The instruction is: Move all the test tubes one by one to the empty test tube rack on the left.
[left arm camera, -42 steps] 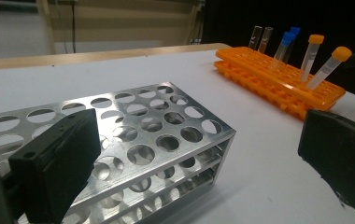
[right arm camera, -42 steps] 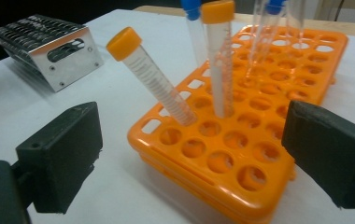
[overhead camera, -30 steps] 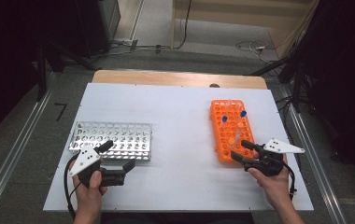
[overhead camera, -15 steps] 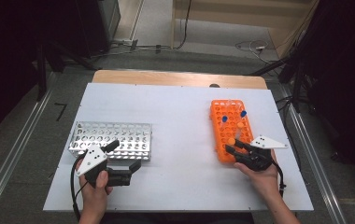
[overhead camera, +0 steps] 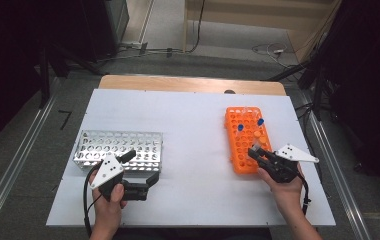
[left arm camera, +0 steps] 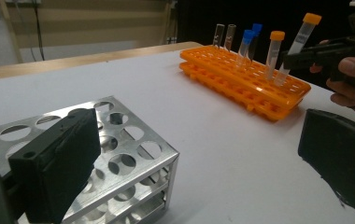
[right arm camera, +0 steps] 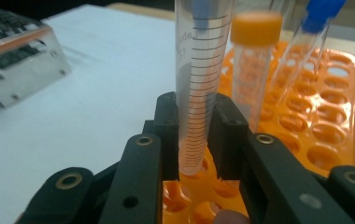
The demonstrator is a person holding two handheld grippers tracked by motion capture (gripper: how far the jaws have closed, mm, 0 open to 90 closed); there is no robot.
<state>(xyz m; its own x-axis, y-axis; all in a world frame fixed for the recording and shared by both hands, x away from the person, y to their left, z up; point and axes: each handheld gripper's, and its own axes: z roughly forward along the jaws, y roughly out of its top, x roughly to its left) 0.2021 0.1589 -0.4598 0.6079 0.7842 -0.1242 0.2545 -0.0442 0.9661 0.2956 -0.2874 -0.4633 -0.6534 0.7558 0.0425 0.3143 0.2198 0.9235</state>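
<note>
- Two racks stand on the white tabletop (overhead camera: 198,125): a perforated silver metal rack (overhead camera: 119,149) near left, and a flat orange plastic tube rack (overhead camera: 245,137) at right.
- The orange rack holds six tubes: two orange-capped, two blue-capped, two clear uncapped.
- Since a second ago the right hand-held gripper (right arm camera: 195,140) has just been closing; its jaws now clamp the graduated clear orange-capped tube (right arm camera: 199,84), standing tilted in the rack's near corner.
- The left hand-held gripper (overhead camera: 140,172) lies level beside the silver rack, jaws wide apart, empty.
</note>
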